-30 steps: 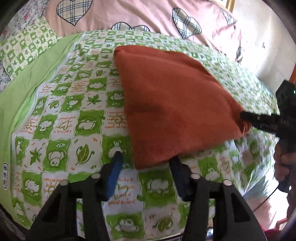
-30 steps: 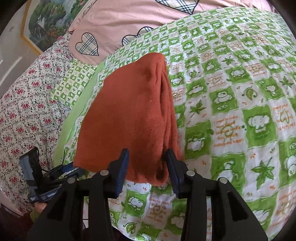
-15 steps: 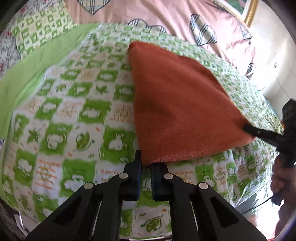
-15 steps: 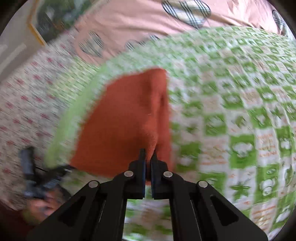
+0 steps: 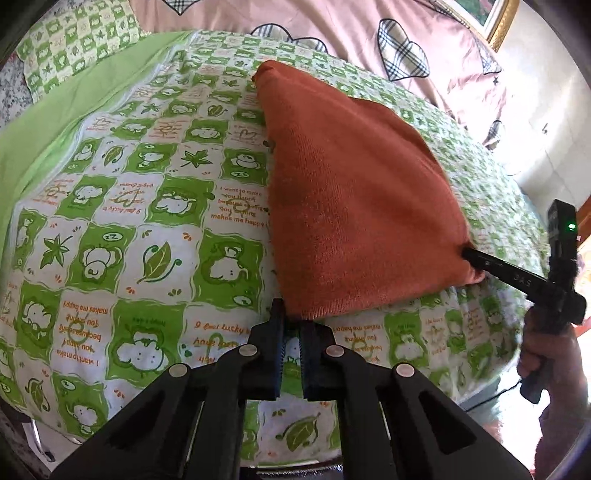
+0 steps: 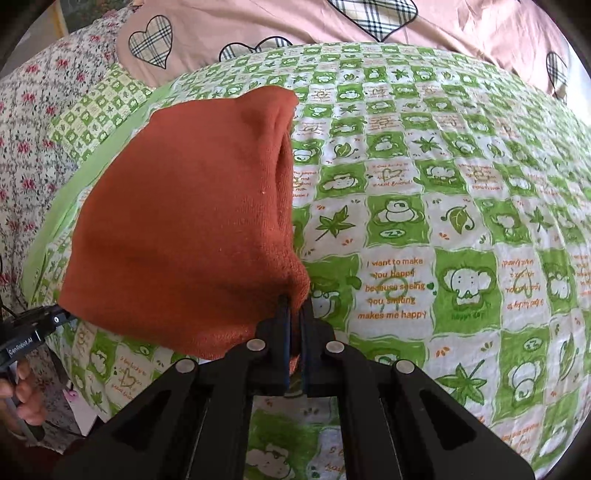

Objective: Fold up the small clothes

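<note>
1. Left wrist view: the left gripper [image 5: 291, 325] has its jaws clenched on the near left corner of the orange knitted cloth [image 5: 351, 206]. The corner goes in between the two black fingers just at their tips.
2. The cloth is folded and lies on the green and white checked bedsheet [image 5: 147, 229], which is printed with small animals, leaves and orange writing. Its far end points toward the pink quilt with plaid hearts [image 5: 332, 26].
3. In the same view, the right gripper [image 5: 471, 254] comes in from the right side and its tip meets the near right corner of the cloth. A hand [image 5: 546, 350] holds its handle, and a small green light shines on its body.
4. Right wrist view: the right gripper [image 6: 293, 314] has its jaws closed on the near right corner of the orange cloth [image 6: 192, 221]; the fabric is pinched between the fingers and bulges above them.
5. The right edge of the cloth shows several folded layers lying one on another.
6. At the far left, the left gripper [image 6: 61, 317] touches the other near corner of the cloth.
7. A flowered fabric [image 6: 26, 122] lies at the left of the bed.
</note>
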The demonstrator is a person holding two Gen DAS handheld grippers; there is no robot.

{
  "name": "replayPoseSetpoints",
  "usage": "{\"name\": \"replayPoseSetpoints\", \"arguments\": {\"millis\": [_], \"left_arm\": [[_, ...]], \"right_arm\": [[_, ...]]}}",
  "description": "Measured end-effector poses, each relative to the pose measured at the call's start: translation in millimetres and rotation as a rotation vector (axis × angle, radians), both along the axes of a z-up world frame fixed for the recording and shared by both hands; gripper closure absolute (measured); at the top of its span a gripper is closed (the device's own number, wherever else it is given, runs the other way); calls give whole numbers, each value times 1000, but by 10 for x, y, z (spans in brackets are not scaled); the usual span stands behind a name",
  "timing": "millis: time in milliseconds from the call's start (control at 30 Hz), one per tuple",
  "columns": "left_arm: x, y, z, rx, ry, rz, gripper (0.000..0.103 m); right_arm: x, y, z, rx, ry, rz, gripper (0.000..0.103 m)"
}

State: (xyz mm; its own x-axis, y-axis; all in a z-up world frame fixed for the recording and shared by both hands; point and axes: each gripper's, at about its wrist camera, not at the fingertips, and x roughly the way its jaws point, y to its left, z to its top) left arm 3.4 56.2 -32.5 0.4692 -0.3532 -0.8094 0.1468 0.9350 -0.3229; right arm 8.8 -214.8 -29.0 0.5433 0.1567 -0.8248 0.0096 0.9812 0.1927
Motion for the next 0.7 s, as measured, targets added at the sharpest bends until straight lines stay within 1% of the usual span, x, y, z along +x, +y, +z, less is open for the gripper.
{"name": "replayPoseSetpoints", "arguments": {"millis": [67, 100, 133, 167, 233, 267, 333, 400, 433, 500, 533, 600, 700], "left_arm": [[-46, 67, 53, -7, 12, -21, 96], [-80, 121, 98, -18, 10, -28, 96], [-109, 167, 147, -35, 4, -35, 91], [-120, 214, 195, -49, -6, -38, 88], [-94, 289, 325, -81, -33, -35, 86], [-49, 290, 373, -94, -42, -38, 86], [111, 251, 475, -132, -77, -46, 84], [289, 187, 520, -157, -90, -54, 83], [436, 137, 538, -183, -100, -75, 82], [607, 51, 546, -175, -120, -83, 81], [697, 17, 543, -172, -121, -95, 81], [825, -12, 511, -161, -125, -83, 80], [1041, 31, 394, -177, -108, -57, 81]], "right_arm": [[-22, -53, 37, 31, 20, -15, 92], [-36, -61, 52, 43, 23, -24, 83], [-78, -86, 101, 68, 22, -38, 80], [-111, -122, 169, 83, 12, -49, 80], [-127, -148, 312, 71, -26, -69, 80], [-107, -148, 401, 86, -56, -69, 80], [-1, -96, 524, 139, -102, -48, 80], [214, 50, 583, 177, -123, 6, 80], [327, 132, 586, 188, -128, 30, 80], [580, 272, 534, 194, -124, 63, 80], [733, 310, 482, 197, -110, 61, 80], [889, 321, 418, 202, -103, 54, 80], [1153, 247, 311, 205, -78, 31, 80]]}}
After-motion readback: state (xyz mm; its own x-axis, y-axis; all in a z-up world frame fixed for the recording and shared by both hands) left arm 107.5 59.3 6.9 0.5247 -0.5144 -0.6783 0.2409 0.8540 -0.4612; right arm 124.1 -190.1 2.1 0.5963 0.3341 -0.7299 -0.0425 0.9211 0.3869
